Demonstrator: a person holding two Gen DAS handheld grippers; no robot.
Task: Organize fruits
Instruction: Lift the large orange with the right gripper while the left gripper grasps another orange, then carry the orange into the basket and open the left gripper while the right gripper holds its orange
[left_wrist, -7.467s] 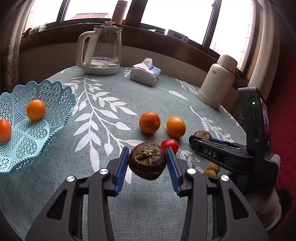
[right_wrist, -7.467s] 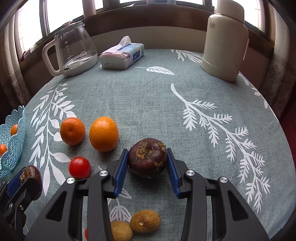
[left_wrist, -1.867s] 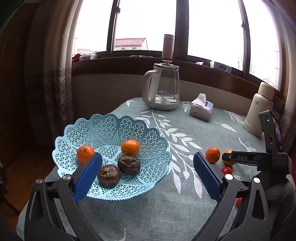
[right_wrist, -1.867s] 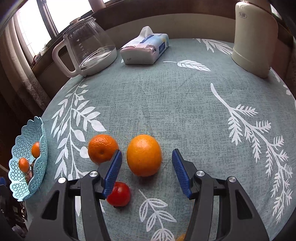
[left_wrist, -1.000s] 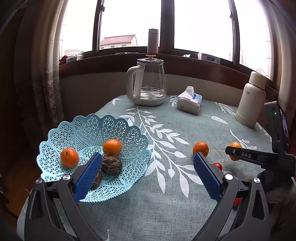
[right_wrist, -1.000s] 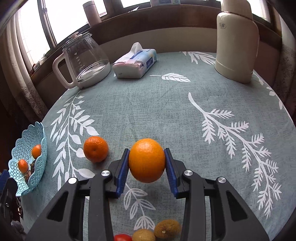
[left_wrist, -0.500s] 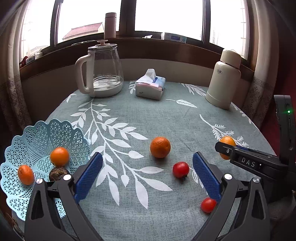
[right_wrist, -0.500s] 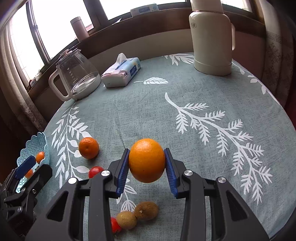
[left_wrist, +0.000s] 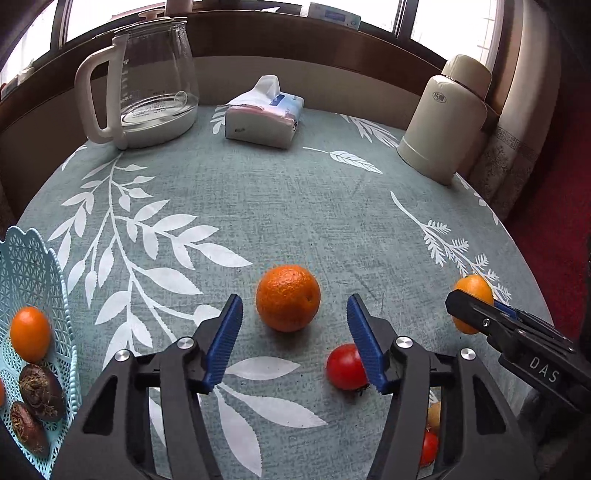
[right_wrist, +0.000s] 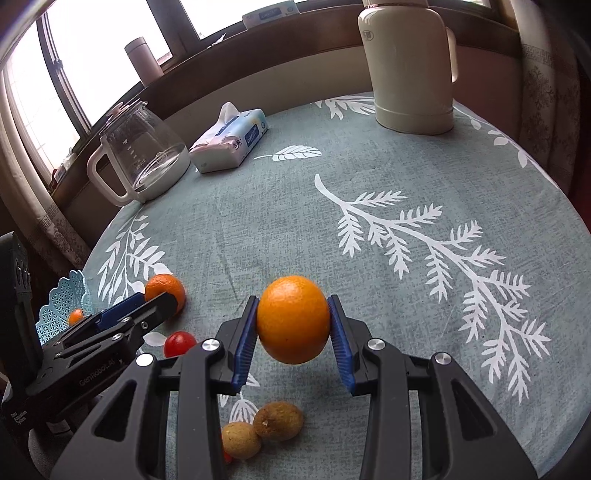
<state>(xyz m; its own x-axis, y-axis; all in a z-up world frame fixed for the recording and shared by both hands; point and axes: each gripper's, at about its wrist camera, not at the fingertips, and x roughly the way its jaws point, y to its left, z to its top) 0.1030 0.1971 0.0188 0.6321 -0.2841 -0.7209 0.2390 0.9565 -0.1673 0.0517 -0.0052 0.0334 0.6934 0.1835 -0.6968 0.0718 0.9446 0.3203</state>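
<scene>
My right gripper (right_wrist: 292, 334) clamps a smooth, round orange (right_wrist: 293, 319) between ribbed blue pads, lifted above the tabletop (right_wrist: 369, 236) near its front edge. My left gripper (left_wrist: 291, 336) stands with jaws apart around a second, dimpled orange (left_wrist: 288, 297) resting on the leaf-printed cloth; one glossy red tomato (left_wrist: 346, 366) lies just beside its right finger. At the left edge, the blue lattice basket (left_wrist: 33, 266) holds one visible orange and two wrinkled dark fruits

The left gripper (left_wrist: 293, 338) has closed in around the table orange (left_wrist: 288, 297)
</scene>
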